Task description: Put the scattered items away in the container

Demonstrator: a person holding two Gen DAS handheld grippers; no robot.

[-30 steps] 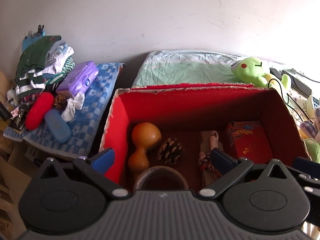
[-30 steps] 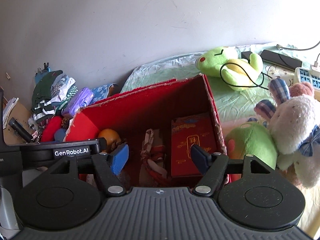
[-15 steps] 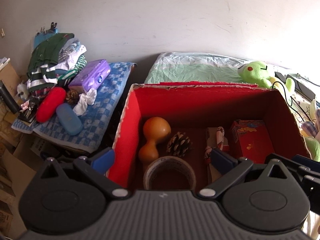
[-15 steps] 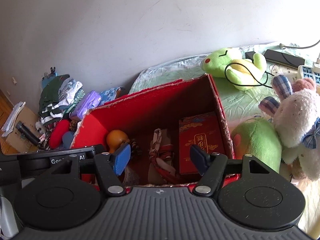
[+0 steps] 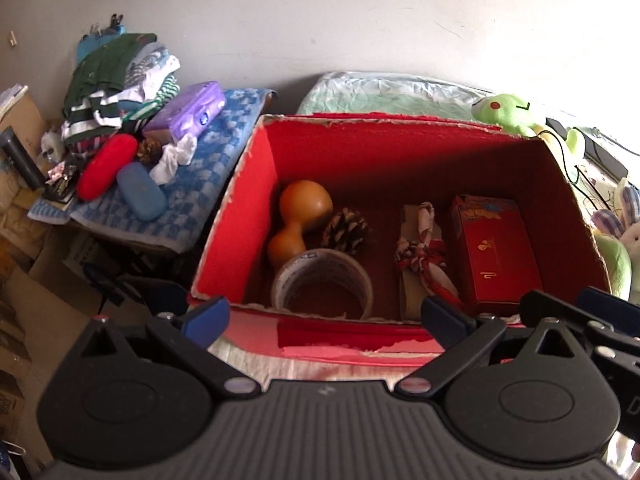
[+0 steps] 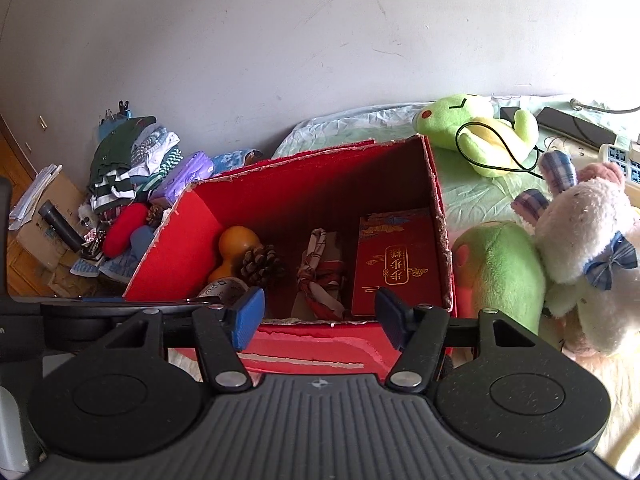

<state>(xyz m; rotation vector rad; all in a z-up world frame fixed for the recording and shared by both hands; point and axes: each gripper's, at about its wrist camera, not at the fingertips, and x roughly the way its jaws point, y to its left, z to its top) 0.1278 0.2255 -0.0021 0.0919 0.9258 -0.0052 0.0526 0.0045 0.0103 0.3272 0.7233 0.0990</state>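
Open red cardboard box (image 5: 256, 184) just ahead of both tools, holding orange gourd (image 5: 301, 216), brown pine cone (image 5: 346, 230), clear tape roll (image 5: 322, 284), knotted patterned cloth (image 5: 422, 256), red gift carton (image 5: 494, 248), left tool (image 5: 326, 316) released and empty, right tool (image 6: 318, 318) empty, jaws closing.

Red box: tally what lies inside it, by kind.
Inside the red box:
Gourd: 1
Pine cone: 1
Tape roll: 1
Knotted cloth bundle: 1
Small red carton: 1
Total: 5
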